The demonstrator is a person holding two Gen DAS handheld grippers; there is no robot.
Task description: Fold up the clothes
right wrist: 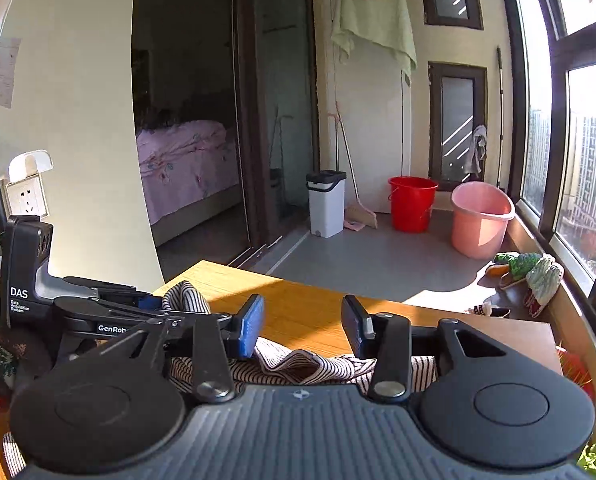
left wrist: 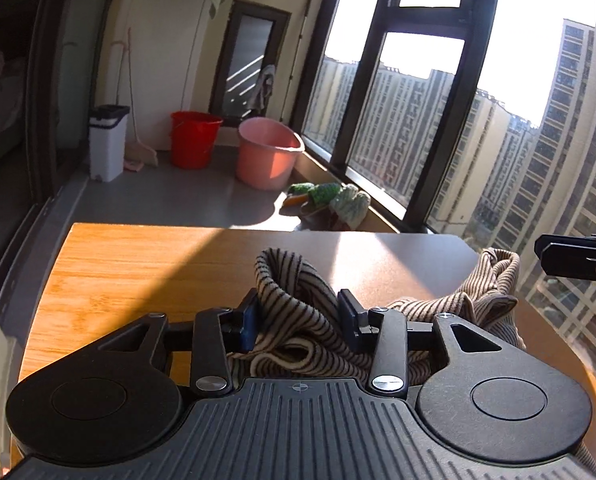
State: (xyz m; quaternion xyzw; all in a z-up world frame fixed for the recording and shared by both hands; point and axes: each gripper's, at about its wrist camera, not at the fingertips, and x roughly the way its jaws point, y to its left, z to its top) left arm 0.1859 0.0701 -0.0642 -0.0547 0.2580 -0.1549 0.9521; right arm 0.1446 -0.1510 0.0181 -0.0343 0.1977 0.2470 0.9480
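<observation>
The striped garment [left wrist: 298, 312] lies bunched on the desk [left wrist: 137, 280]; the left claw [left wrist: 298, 316] straddles a raised fold, apparently unpinched, while the right claw [right wrist: 302, 326] hovers spread above the garment, likely seeking an edge

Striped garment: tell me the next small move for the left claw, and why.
Probably close the left claw on the striped garment. A raised bunch of cloth already sits between its open fingers, and the garment lies crumpled on the wooden table, so it needs gripping before it can be spread.
</observation>
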